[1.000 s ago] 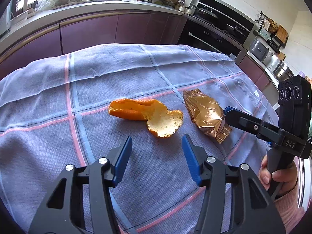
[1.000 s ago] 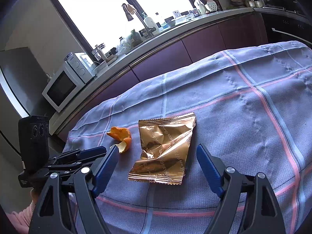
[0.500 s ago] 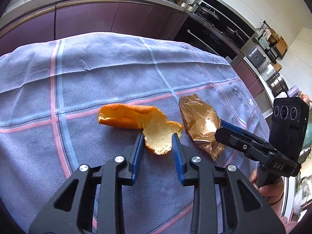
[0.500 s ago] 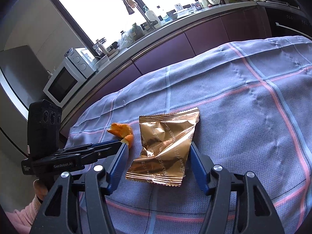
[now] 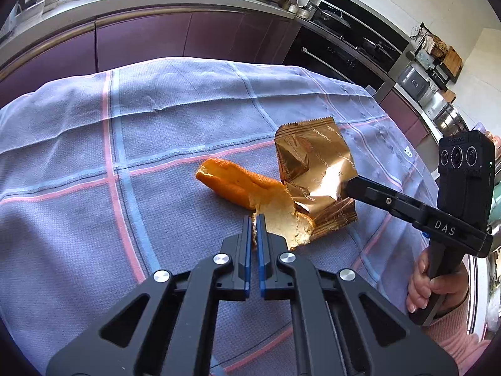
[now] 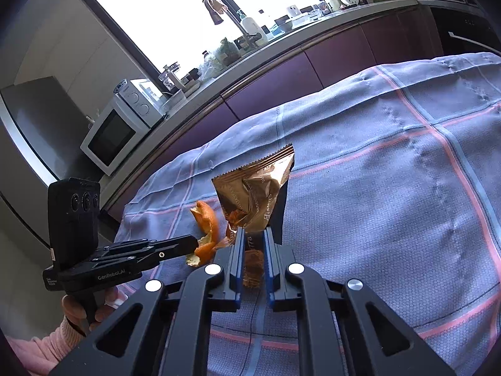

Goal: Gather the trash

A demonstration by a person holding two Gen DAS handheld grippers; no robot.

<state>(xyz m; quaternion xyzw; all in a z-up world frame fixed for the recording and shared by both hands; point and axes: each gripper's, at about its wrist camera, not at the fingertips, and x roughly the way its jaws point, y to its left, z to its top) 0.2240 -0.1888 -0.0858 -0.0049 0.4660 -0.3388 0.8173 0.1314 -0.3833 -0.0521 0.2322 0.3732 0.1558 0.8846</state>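
— Left gripper (image 5: 256, 219)?
— Jaws pinched tight on the pale end of the orange peel (image 5: 247, 188); orange end stretched away over the checked cloth (image 5: 125, 144), about mid-surface.
— Right gripper (image 6: 252, 238)?
— Jaws clamped on the lower edge of the gold wrapper (image 6: 256, 194), standing upright, crimped top edge uppermost.
— Peel and wrapper apart?
— Touching, or overlapping at least, peel's pale end against the foil, towards the near right edge of the surface.

Table under checked lilac cloth (image 5: 175, 125), orange peel (image 5: 238, 185) on it
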